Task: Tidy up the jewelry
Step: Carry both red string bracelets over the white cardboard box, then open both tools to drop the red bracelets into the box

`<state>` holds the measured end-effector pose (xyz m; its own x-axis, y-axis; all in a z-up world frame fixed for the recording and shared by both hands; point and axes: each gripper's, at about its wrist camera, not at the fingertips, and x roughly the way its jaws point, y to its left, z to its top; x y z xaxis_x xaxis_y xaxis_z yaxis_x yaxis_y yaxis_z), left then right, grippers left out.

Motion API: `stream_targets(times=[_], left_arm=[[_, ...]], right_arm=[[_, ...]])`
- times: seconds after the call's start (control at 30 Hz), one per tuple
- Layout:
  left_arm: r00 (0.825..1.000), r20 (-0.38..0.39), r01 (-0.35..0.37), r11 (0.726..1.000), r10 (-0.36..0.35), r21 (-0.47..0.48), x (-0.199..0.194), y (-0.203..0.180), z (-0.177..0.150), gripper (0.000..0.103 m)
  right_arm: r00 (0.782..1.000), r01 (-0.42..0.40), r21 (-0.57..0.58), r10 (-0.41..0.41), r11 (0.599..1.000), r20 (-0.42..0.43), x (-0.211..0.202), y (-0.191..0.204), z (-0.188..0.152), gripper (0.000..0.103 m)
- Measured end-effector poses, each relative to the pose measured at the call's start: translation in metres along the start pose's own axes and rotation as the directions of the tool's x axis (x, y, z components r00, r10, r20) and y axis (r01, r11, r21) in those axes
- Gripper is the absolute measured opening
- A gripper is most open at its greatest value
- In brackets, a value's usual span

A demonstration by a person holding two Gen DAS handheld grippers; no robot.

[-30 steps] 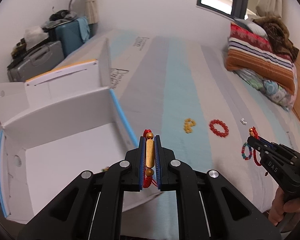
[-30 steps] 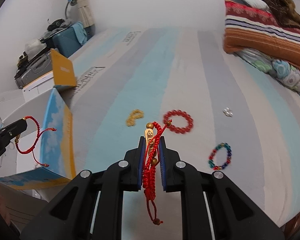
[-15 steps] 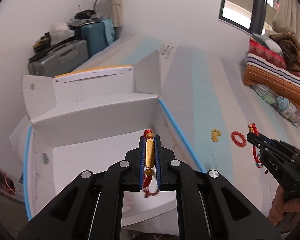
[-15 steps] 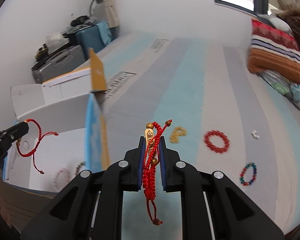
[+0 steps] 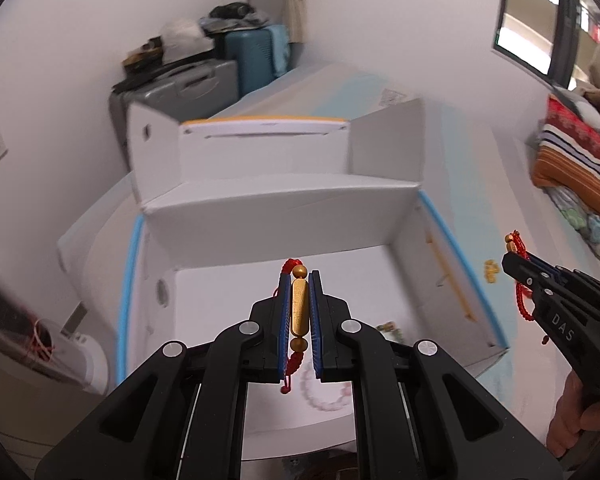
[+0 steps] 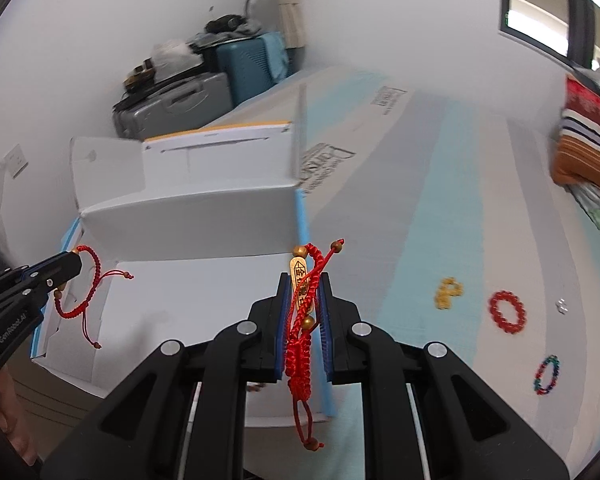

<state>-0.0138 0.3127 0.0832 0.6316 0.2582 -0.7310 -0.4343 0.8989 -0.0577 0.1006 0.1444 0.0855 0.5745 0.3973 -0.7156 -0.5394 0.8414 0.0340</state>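
Observation:
My left gripper (image 5: pixel 299 285) is shut on a red cord bracelet with a gold tube bead (image 5: pixel 299 314) and hangs over the open white box (image 5: pixel 284 204). A pale pink bead bracelet (image 5: pixel 332 398) and a small gold piece (image 5: pixel 388 325) lie on the box floor. My right gripper (image 6: pixel 303 280) is shut on a second red cord bracelet with an engraved gold tube (image 6: pixel 299 346), above the box's blue-edged right wall (image 6: pixel 302 220). On the bed beyond lie a gold trinket (image 6: pixel 447 292), a red bead bracelet (image 6: pixel 507 312), a multicoloured bead bracelet (image 6: pixel 547 374) and a tiny silver item (image 6: pixel 562 306).
The box stands at the bed's left end with its flaps (image 5: pixel 388 136) raised. Suitcases (image 6: pixel 172 108) with clutter are stacked in the corner by the wall. Folded blankets (image 5: pixel 576 164) lie at the right, under a window. A person's hand (image 5: pixel 576 416) holds the right gripper's handle.
Both grippers have swung left from above the striped bed to the box, each still holding its bracelet. The loose jewelry on the bed has slid toward the right of both views.

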Motion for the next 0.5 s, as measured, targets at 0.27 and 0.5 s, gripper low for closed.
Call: stream_targets(times=[0.27, 0.5], left_arm=[[0.994, -0.091, -0.057, 0.998, 0.053, -0.037, 0.029, 0.035, -0.019, 0.008], [0.984, -0.166, -0.065, 0.997, 0.057, -0.045, 0.059, 0.046, -0.032, 0.008]], right_arm=[[0.994, -0.051, -0.067, 0.045, 0.996, -0.098, 0.035, 0.044, -0.008, 0.012], [0.962, -0.101, -0.083, 0.076, 0.991, -0.264, 0.075, 0.062, -0.020, 0.012]])
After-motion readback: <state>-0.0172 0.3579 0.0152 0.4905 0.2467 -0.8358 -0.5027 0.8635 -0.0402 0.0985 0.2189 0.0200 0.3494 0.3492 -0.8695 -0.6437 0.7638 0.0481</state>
